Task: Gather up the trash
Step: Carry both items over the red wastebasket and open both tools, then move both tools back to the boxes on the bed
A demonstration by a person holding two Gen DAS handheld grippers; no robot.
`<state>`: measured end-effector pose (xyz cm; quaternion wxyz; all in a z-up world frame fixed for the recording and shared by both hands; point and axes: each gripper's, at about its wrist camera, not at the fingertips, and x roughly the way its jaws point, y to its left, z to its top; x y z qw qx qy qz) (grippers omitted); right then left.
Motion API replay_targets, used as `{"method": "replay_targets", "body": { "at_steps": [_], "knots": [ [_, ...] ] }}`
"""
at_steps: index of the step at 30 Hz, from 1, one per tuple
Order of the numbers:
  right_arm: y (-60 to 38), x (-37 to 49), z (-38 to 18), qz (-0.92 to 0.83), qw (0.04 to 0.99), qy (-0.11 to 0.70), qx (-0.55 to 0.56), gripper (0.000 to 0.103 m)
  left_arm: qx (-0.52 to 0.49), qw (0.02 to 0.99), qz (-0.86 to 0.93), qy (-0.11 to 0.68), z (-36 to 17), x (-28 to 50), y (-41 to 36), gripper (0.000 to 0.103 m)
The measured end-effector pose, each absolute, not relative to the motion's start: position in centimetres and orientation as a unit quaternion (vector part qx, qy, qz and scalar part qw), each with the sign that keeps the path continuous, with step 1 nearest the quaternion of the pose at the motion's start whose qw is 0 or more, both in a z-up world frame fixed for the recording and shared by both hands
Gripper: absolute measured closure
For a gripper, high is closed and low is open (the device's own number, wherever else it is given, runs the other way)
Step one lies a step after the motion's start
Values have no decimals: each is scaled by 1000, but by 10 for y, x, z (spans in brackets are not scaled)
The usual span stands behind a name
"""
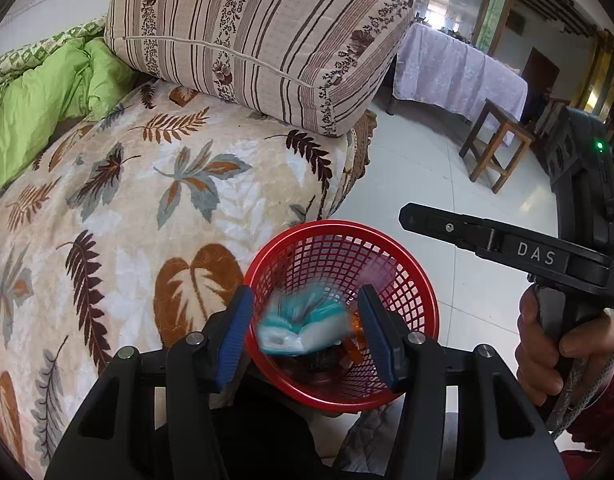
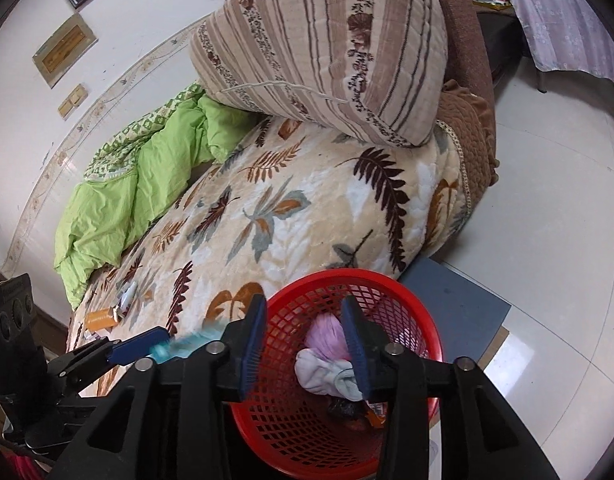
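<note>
A red mesh basket (image 1: 403, 264) stands on the floor beside the bed; it also shows in the right wrist view (image 2: 411, 300). My left gripper (image 1: 307, 336) is open above it, and a blurred teal-and-white wrapper (image 1: 303, 324) hangs free between the fingers over the basket. My right gripper (image 2: 307, 348) is open and empty over the basket, above pink and white crumpled trash (image 2: 327, 344). An orange packet (image 2: 101, 319) and a white-blue wrapper (image 2: 127, 298) lie on the leaf-patterned blanket (image 2: 291, 216).
A striped cushion (image 1: 259, 36) rests at the bed's far end, with a green quilt (image 1: 39, 96) by the wall. A wooden stool (image 1: 497, 142) and a cloth-covered table (image 1: 455, 68) stand across the tiled floor. A grey board (image 2: 455, 308) lies by the basket.
</note>
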<state>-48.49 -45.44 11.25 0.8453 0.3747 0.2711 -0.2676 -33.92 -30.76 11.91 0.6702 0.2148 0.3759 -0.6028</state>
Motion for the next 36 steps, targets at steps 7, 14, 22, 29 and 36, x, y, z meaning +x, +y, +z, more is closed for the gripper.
{"method": "replay_targets", "body": {
  "at_steps": [7,14,22,29,36],
  "knots": [
    [-452,-480,119,-266,850,271,364,60,199,683,-595,374,125,-330,-296,43],
    [-438,-445,120,-225,863,285,350,58,177,731,-549,365,135,-298,-262,36],
    [-405,-367,131,-133,883,299,336,58,124,790,-467,377,142,-228,-199,34],
    [-359,-284,144,-56,901,317,291,58,68,835,-381,392,138,-161,-129,34],
    [-315,-192,141,20,892,350,286,58,2,866,-287,409,126,-94,-48,34]
  ]
}}
